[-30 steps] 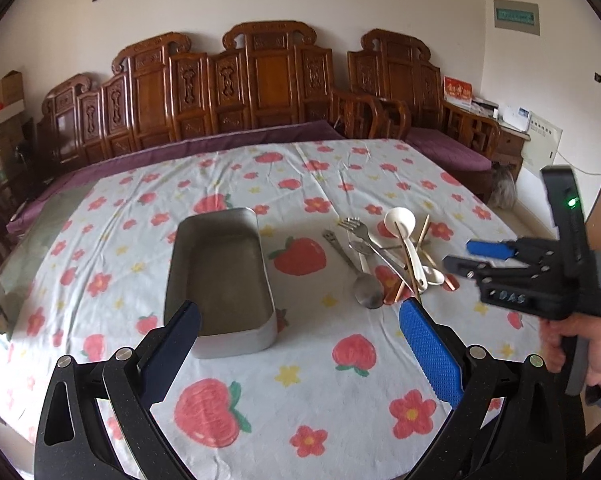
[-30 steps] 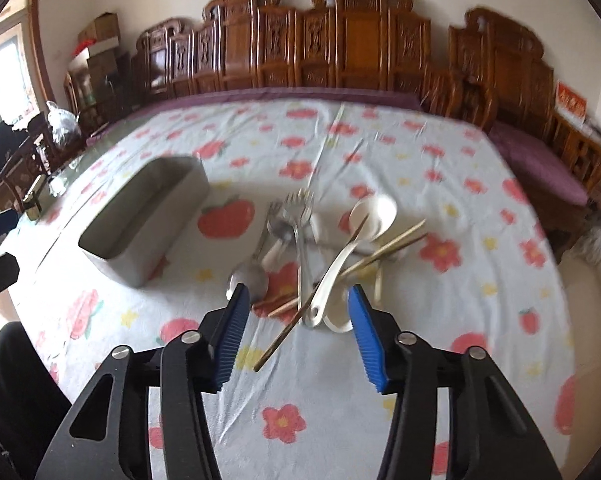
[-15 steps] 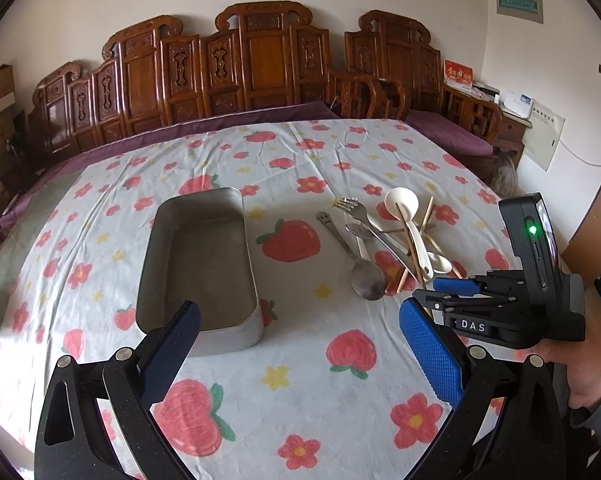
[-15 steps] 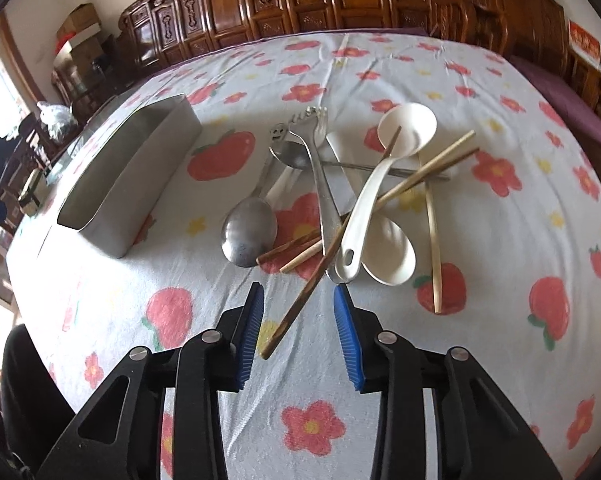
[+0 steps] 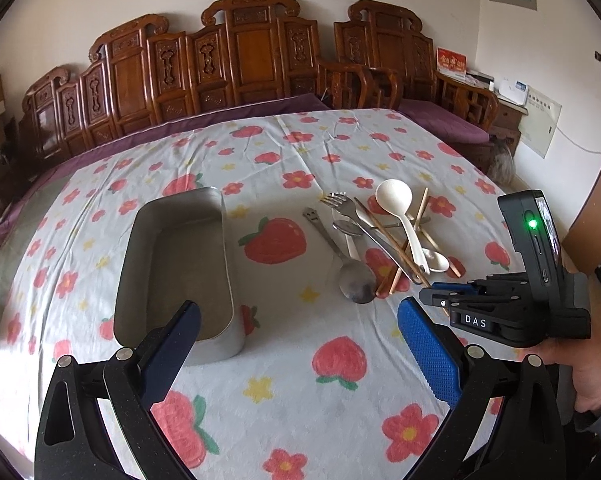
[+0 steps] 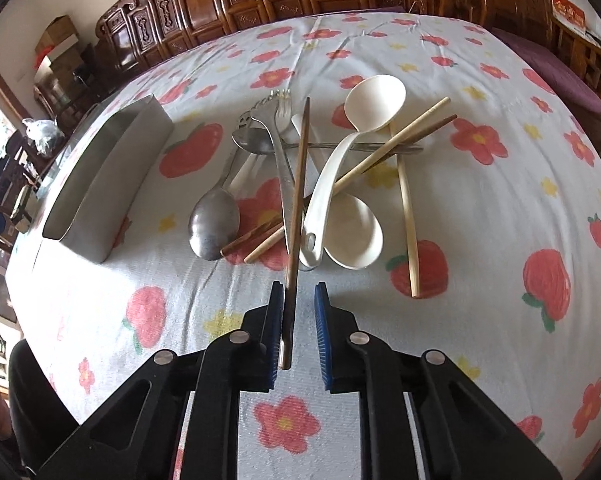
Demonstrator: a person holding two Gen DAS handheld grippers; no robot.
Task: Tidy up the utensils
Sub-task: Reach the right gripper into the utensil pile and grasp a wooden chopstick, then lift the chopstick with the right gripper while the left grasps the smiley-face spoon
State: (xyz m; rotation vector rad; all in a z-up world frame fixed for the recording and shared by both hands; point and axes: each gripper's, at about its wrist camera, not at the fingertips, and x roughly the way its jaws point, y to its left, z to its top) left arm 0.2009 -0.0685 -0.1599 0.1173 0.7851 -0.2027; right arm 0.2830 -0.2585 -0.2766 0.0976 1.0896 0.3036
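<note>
A pile of utensils lies on the flowered tablecloth: a white ladle (image 6: 340,168), a second white spoon (image 6: 354,232), a steel spoon (image 6: 214,220), a fork (image 6: 280,136) and several chopsticks. A dark brown chopstick (image 6: 298,200) runs from the pile back between the pads of my right gripper (image 6: 298,320); it rests against the left pad, with a gap to the right pad. An empty metal tray (image 5: 180,264) lies left of the pile. My left gripper (image 5: 300,340) is open and empty, hovering near the tray's near end. The right gripper also shows in the left wrist view (image 5: 452,296).
Carved wooden benches (image 5: 236,64) with purple cushions stand behind the table. The table's right edge (image 6: 580,128) drops off near a bench. Boxes and clutter (image 6: 56,52) stand at the far left. The person's hand (image 5: 592,372) holds the right gripper.
My right gripper has moved forward and down to the pile and narrowed its jaws around the dark chopstick's near end. My left gripper has shifted slightly closer to the table.
</note>
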